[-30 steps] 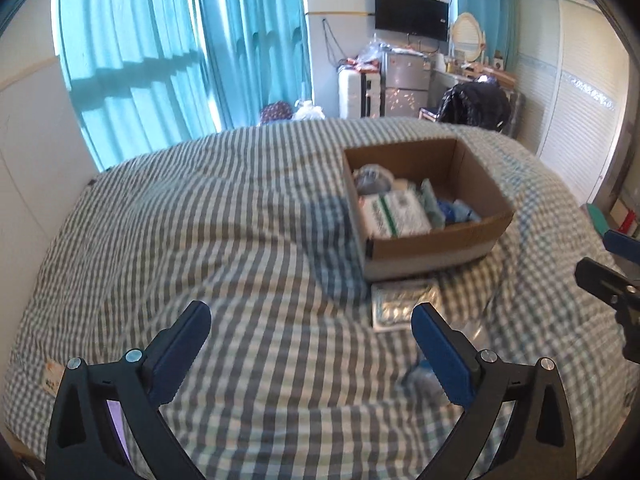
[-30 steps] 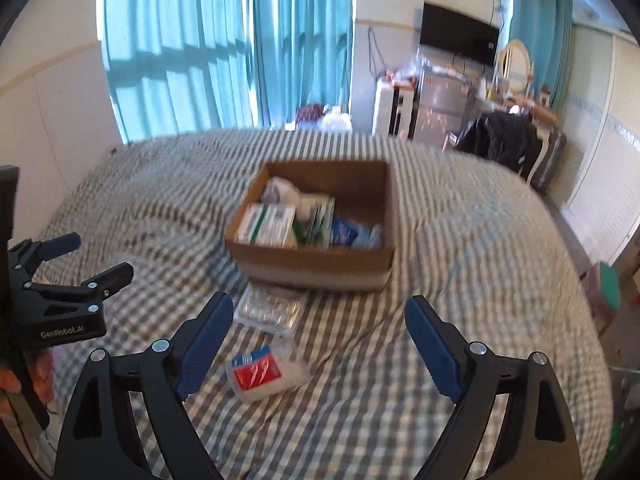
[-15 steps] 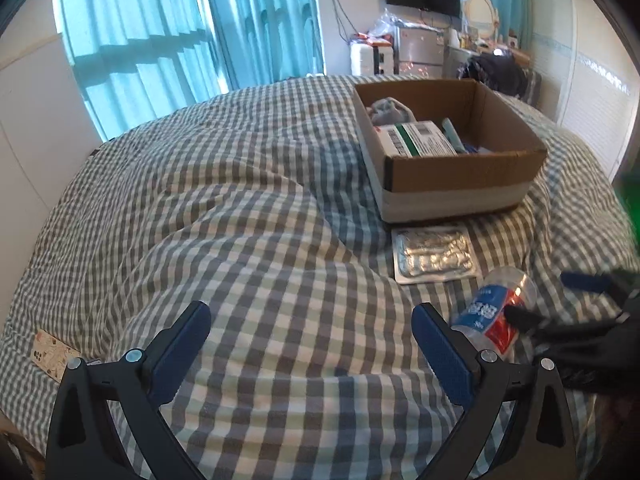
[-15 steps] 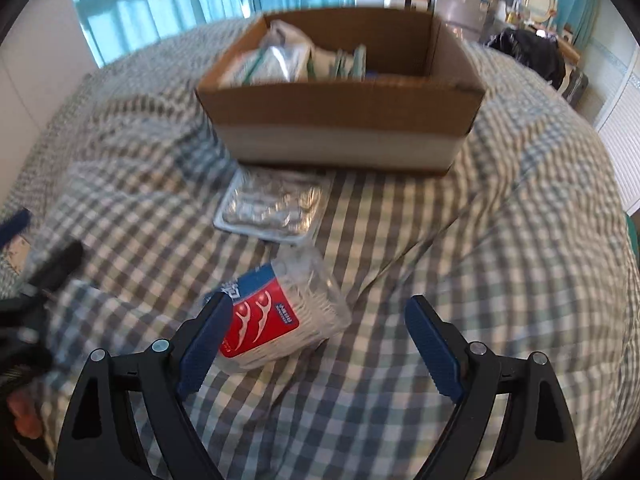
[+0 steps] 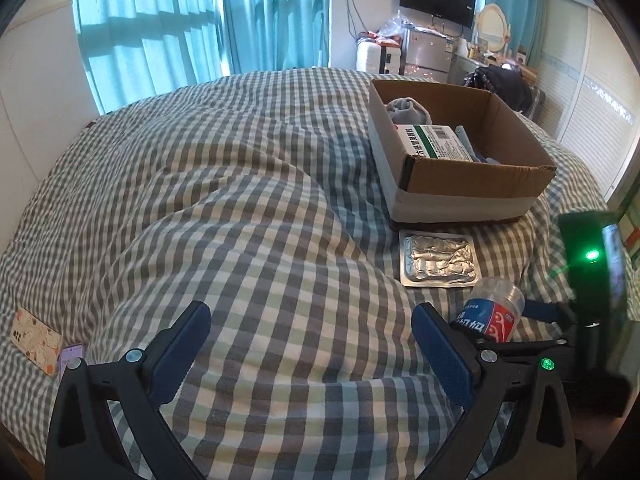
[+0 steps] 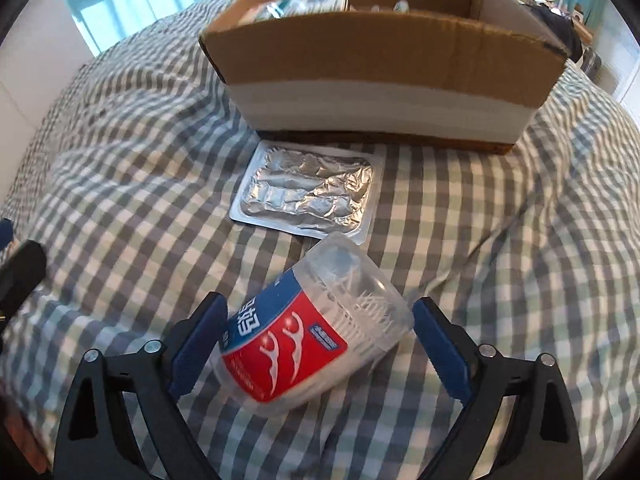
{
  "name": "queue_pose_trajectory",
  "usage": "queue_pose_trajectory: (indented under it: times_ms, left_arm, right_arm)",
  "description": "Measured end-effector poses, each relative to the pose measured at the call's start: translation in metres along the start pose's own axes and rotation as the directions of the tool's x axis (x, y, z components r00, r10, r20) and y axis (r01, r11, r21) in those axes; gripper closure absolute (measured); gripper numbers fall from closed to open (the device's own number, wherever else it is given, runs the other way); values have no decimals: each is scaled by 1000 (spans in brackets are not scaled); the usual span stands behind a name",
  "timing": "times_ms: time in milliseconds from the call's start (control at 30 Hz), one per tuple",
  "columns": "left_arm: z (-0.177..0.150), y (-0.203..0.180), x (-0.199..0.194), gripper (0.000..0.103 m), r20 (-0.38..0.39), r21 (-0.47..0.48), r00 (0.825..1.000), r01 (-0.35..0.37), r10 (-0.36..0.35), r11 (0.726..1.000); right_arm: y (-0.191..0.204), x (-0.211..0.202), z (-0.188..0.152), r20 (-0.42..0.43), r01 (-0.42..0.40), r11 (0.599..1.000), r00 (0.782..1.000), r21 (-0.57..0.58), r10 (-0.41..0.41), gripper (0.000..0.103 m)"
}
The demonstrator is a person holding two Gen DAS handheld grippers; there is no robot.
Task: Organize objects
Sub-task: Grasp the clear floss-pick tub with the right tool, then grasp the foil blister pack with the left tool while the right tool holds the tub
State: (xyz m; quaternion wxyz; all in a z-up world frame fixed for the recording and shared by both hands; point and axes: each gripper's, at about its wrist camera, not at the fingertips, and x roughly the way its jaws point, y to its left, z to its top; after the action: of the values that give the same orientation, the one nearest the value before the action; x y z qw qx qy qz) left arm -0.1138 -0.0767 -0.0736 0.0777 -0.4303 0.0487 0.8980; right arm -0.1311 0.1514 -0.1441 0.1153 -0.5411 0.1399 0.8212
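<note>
The floss-pick tub (image 6: 316, 332) lies on its side on the checked bedspread (image 6: 500, 240), just this side of the foil blister pack (image 6: 308, 196) and the cardboard box (image 6: 384, 56). The right gripper (image 6: 318, 344) has dropped over it from well above, its jaws just widened to straddle it — not yet pinching, so a squeeze and lift into the box seems next. The left gripper (image 5: 310, 354) hangs spread and empty.

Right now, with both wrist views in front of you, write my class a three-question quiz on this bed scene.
1. True or false: the floss pick tub stands upright.
2. What lies between the tub and the cardboard box? A) foil blister pack B) phone C) sock
3. Is the right hand-held gripper pressing on the tub?

Key: 1 false, it lies on its side. 2 A, the foil blister pack. 3 No, its jaws are open either side of the tub.
</note>
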Motion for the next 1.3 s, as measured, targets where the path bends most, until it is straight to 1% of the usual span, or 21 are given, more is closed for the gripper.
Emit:
queue_pose_trajectory:
  times_ms: [67,100,133,167,200,267,300,333,367,400,500,567,700,833,900,1000,1167,1300]
  left_arm:
    - [-1,0,0,0,-2,-1,1000,-2,2,1000]
    - [-1,-1,1,0,-6,1,1000,-4,4,1000]
    - [-1,-1,2,0,-10,3,1000,-8,8,1000]
    - [-1,-1,2,0,-11,3,1000,-11,11,1000]
    - [-2,-1,2,0,-9,3,1000,-13,13,1000]
    - [-4,0,2,0,-9,2,1000,-14,14,1000]
    - [-4,0,3,0,-14,3,1000,-15,15,1000]
    - [-4,0,4,0,-19,4,1000,-20,20,1000]
    - [-4,-1,4,0,-21,6,1000,-23,23,1000]
    - [-4,-1,4,0,-22,8,999,-25,25,1000]
    - [-4,-5,4,0,-26,18,999,-32,33,999]
    - [-5,-7,5,0,-29,29,999,-41,42,999]
    - [-6,-13,6,0,-36,52,998,-59,61,997]
    - [-2,-24,6,0,-33,87,996,-74,78,993]
    - [2,-32,7,0,-31,96,997,-61,64,994]
    - [8,-47,11,0,-32,108,999,-38,42,993]
    - [24,-81,32,0,-58,113,998,31,-25,993]
    - [34,-108,59,0,-84,112,994,83,-73,990]
  right_arm:
    - [-4,7,-2,-18,-42,999,999,25,43,5]
    - [-4,13,-3,-45,-75,997,996,34,76,4]
    - [0,26,-8,-111,-80,997,990,19,82,0]
    - [4,32,-11,-116,-39,999,993,-21,37,0]
    - [9,30,-15,-77,-13,998,997,-54,9,0]
    - [9,22,-20,-29,-7,999,1000,-51,5,8]
    - [7,18,-19,-15,-14,999,1000,-41,13,17]
    - [2,11,-18,9,-29,999,1000,-24,29,30]
    - [-2,7,-17,19,-40,999,999,-13,40,38]
    - [-6,2,-16,29,-56,998,998,-3,56,40]
    - [-14,-4,-17,38,-83,997,996,2,83,40]
    - [-18,-11,-19,60,-94,996,994,0,94,40]
    - [-19,-36,-17,133,-102,995,986,-17,103,41]
    - [-32,-72,-9,218,-84,996,972,-31,89,41]
    - [-40,-87,-3,257,-68,997,964,-28,73,41]
    - [-54,-105,5,283,-43,999,958,-19,46,41]
    - [-76,-117,13,301,7,1000,953,-15,-2,41]
    - [-91,-114,18,306,32,999,952,-18,-25,41]
